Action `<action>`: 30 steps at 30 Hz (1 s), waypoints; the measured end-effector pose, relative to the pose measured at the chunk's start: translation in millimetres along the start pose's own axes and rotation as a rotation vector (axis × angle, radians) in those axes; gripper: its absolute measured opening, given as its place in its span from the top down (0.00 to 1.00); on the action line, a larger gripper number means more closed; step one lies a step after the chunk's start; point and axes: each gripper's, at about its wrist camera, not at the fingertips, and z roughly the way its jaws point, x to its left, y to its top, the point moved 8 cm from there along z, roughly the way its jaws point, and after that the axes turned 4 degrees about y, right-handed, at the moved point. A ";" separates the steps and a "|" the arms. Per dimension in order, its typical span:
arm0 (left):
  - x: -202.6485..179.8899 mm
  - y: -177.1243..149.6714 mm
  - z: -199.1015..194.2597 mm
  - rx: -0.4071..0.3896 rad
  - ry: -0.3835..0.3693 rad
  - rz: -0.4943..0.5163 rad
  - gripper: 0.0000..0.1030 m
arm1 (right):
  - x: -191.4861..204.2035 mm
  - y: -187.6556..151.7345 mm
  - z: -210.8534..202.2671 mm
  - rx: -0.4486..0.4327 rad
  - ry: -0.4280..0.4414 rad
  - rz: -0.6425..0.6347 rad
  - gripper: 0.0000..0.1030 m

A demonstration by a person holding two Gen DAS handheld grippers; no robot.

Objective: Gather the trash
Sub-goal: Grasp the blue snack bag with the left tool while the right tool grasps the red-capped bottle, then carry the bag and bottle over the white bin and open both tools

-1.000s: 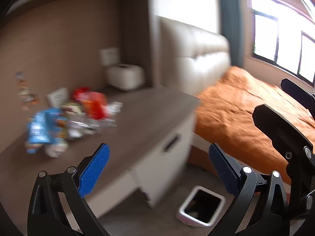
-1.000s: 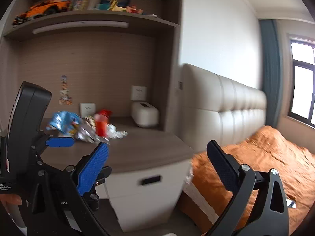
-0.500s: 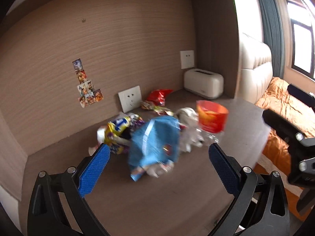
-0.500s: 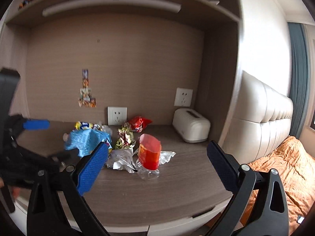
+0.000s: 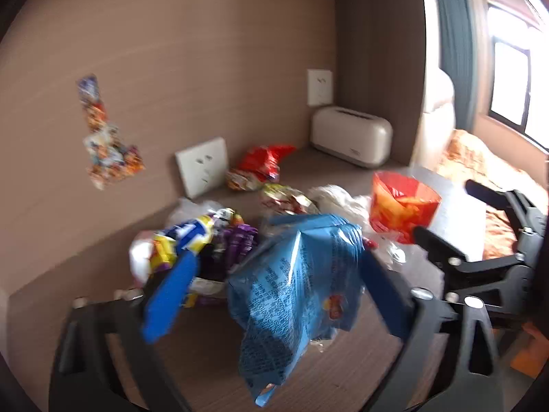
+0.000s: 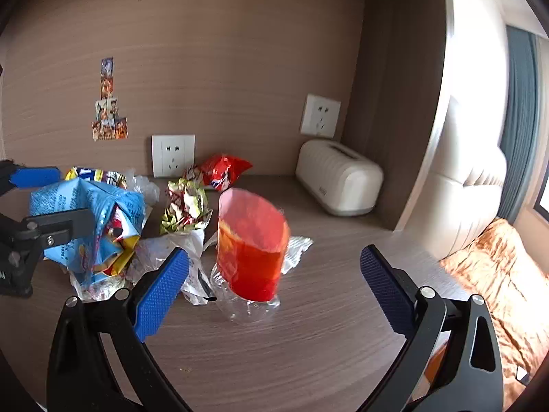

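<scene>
Now the left claw (image 5: 274,292), its jaws just closing, sits around the blue bag (image 5: 295,292) without a clear squeeze. This bag's long side runs from 12 to 6 o'clock on the desk (image 6: 326,326). At 3 o'clock the right claw (image 6: 274,285) gapes wide around the upright red cup (image 6: 252,243).

Toaster (image 6: 338,178) by wall sockets (image 6: 173,155), stickers (image 6: 109,103).

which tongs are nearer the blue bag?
Left. The left tongs straddle the blue bag, jaws just closing. The right tongs are farther, facing the red cup.
</scene>
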 end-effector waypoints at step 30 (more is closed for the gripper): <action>-30.3 45.7 -47.5 -0.091 -0.117 0.115 0.66 | -14.3 39.7 -36.8 -0.060 0.019 0.101 0.62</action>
